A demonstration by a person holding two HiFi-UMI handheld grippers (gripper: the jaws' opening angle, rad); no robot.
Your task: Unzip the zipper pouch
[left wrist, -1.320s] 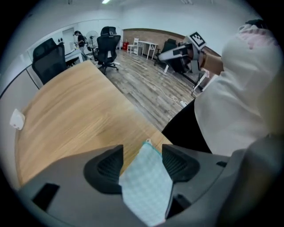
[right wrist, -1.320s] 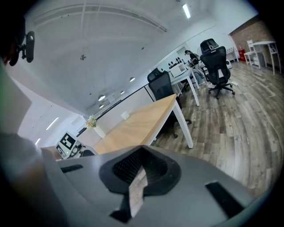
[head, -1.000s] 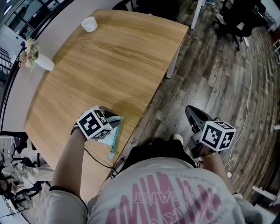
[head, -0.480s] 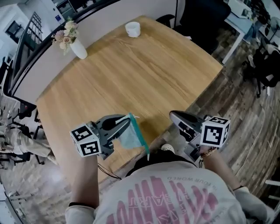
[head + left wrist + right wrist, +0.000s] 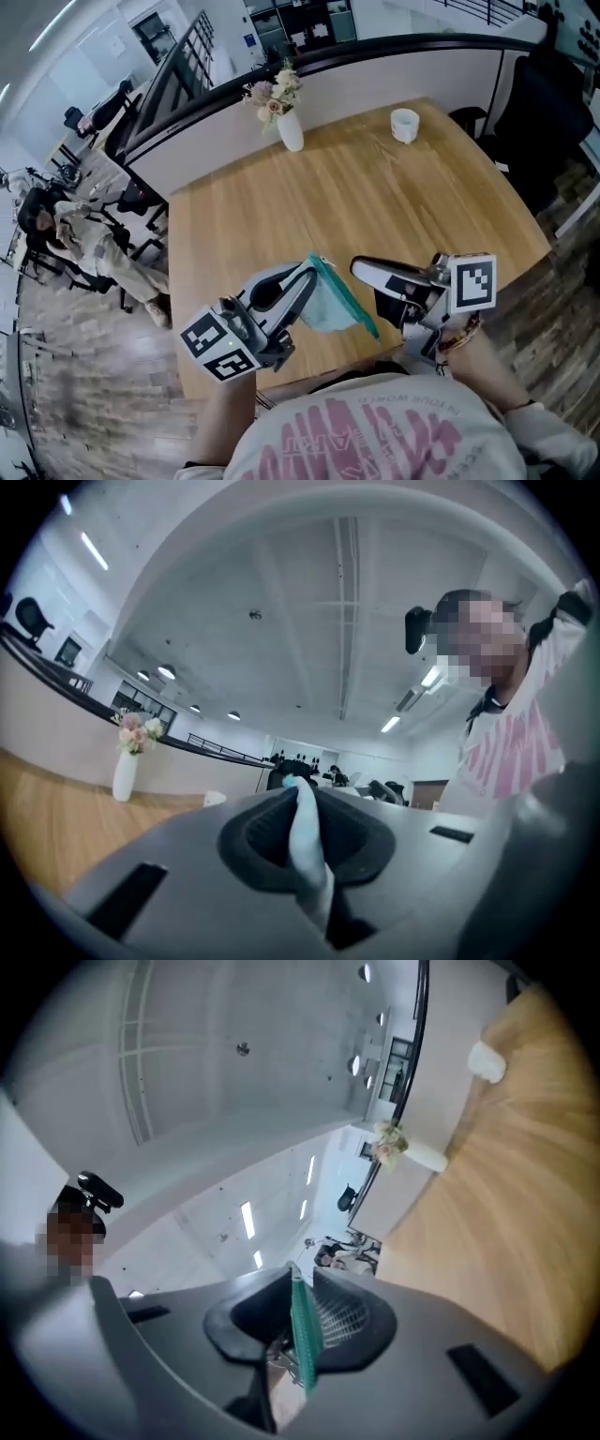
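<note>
The zipper pouch point(image 5: 325, 306) is pale blue mesh with a green zipper edge point(image 5: 349, 302). It hangs in the air over the near edge of the wooden table point(image 5: 375, 187). My left gripper point(image 5: 309, 272) comes in from the lower left and is shut on the pouch's upper corner; pale fabric point(image 5: 305, 841) fills the gap between its pads. My right gripper point(image 5: 360, 270) reaches in from the right. The green zipper strip point(image 5: 302, 1326) stands between its pads, which sit close against it. A small metal pull point(image 5: 281, 1360) shows just below.
A white vase of flowers point(image 5: 290, 131) and a white cup point(image 5: 405, 125) stand at the table's far edge, before a low partition. Beyond the partition a person sits among office chairs point(image 5: 84, 234). A dark chair point(image 5: 544, 112) stands at the right.
The left gripper has lifted the pouch off the table and raised it towards the middle. The right gripper has come up to the pouch's zipper edge. The head view has swung round.
</note>
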